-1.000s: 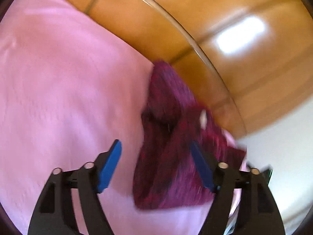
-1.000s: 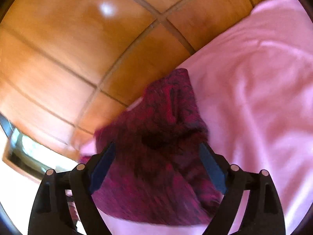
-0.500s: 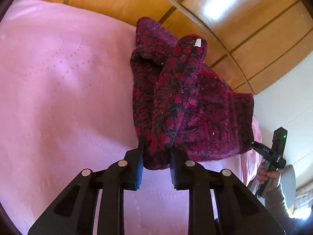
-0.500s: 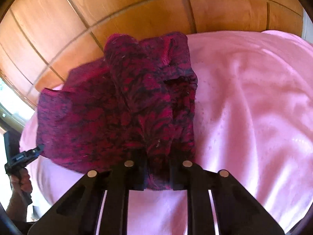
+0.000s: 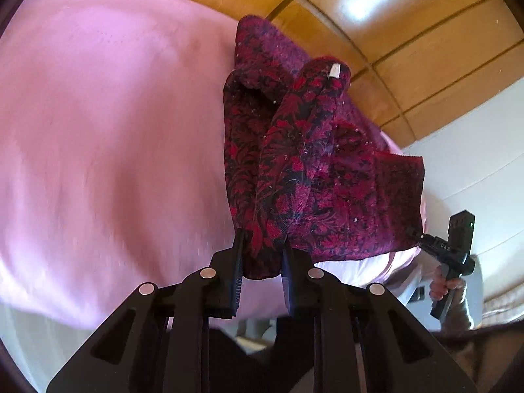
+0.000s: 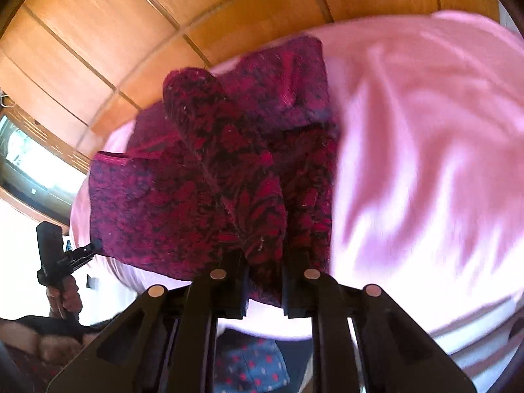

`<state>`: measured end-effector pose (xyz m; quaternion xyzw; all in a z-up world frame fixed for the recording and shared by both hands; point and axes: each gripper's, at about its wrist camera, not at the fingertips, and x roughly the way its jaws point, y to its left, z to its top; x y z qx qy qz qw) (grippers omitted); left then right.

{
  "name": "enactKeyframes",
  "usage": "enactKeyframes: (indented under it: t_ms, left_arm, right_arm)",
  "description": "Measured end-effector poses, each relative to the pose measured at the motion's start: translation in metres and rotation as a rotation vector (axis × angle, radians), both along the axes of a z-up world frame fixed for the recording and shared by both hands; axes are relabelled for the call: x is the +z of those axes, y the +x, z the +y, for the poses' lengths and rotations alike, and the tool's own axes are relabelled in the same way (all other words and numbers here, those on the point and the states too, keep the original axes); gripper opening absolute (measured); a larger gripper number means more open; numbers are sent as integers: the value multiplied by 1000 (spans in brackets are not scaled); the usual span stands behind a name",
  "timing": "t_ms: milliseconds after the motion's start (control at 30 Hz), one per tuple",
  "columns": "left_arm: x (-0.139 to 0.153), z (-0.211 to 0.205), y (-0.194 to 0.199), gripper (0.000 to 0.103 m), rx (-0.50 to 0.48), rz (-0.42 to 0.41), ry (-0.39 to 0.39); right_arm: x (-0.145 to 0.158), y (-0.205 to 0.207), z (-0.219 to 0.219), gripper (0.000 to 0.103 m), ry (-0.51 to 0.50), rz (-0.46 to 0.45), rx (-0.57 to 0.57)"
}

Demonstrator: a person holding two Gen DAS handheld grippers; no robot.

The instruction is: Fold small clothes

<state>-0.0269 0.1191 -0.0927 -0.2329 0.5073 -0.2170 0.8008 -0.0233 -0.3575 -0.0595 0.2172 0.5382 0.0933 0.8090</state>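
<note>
Right now both claws are clamped on the same small garment point(image 5: 314, 177), a dark red and black knit piece with a leafy, floral pattern and bits of pale lint scattered over it. The left claw point(image 5: 260, 262) pinches a bunched fold at the garment's near edge, its black fingers closed tight on the cloth, and the right claw point(image 6: 263, 268) does the same on another gathered fold point(image 6: 258, 229) at the near edge as its own camera sees it. Between the two grips the fabric is rumpled, with a rolled ridge running away from each claw and a flatter panel spreading to one side. A small white tag point(image 5: 334, 71) shows at the far end of the ridge in the left wrist view, and a brighter magenta hem line point(image 6: 144, 155) edges the flat panel in the right wrist view.

The garment lies on a pink bedspread point(image 5: 108, 131), close to the near edge of the bed and reaching toward the far edge where a wooden panelled wall point(image 6: 98, 32) rises behind. The bedspread is creased and streaked with light. Each camera catches the other hand point(image 5: 445, 286) gripping its black handle beyond the side of the bed.
</note>
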Motion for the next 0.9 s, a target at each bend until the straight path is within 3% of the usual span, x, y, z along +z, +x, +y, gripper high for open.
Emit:
enactKeyframes:
  t_ms: [67,200,300,500,633,700,800,833,867,900]
  left_arm:
    - [6,-6,-1,25,8,-22,69]
    - [32,-16,7,25,24,-130,216]
    - [50,-23,13,40,47,-221,301]
    - [67,-48,45,41,-4,-351,398]
    - [66,-61,64,41,-67,-382,436]
    - [62,-69,75,41,-84,-377,435]
    - [53,-76,88,41,-107,-368,435]
    - [50,-79,91,35,-117,-363,442]
    - [47,-82,93,19,-122,-361,453]
    - [45,-83,96,18,-119,-357,472]
  right_arm:
    - [-1,6,4,17,-32,0,-3]
    - [12,17,11,47,-112,-54,-25]
    - [32,28,26,48,-211,-138,-7]
    - [71,44,75,48,-430,-356,103]
    - [43,67,88,46,-609,-315,150]
    - [22,83,82,43,-619,-261,136]
    - [-4,87,62,26,-614,-198,125]
    - [-8,89,58,24,-587,-193,118]
    - [-7,85,55,19,-582,-196,113]
    - [-3,84,53,14,-573,-203,102]
